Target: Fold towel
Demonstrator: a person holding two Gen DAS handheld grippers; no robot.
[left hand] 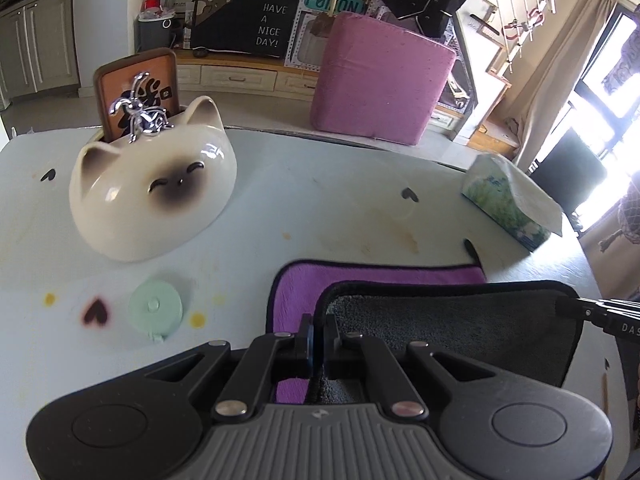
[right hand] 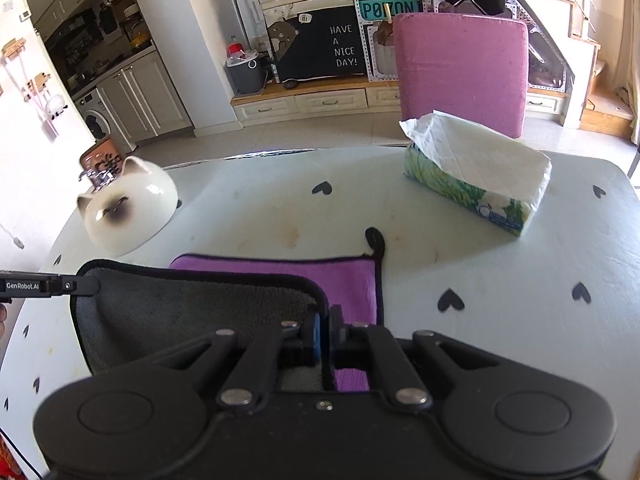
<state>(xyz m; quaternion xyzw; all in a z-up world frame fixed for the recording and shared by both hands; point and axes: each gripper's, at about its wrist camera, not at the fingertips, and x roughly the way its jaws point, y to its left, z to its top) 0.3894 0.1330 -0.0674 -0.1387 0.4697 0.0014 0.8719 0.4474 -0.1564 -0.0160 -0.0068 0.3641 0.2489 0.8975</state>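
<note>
Two hand-held grippers lift the near edge of a purple-and-grey towel (left hand: 384, 280) off a pale tablecloth (left hand: 320, 200) printed with small black hearts. The left gripper (left hand: 318, 340) has its fingers closed on the towel's black-trimmed edge at the near left corner, while the right gripper (right hand: 323, 334) is clamped on the same edge at the near right corner. Between them the raised half shows its grey underside, held above the purple face, which lies flat on the table toward the far side; a black hanging loop (right hand: 374, 240) sticks out at the far right corner. To the far left sits a cream ceramic cat-face bowl (left hand: 154, 196) holding a brown plaque and a chrome ornament, and near it, just left of the towel, lies a mint-green round disc (left hand: 156, 308). An open tissue pack (right hand: 476, 176) rests at the far right. A pink chair (right hand: 460, 72) stands beyond the table.
</note>
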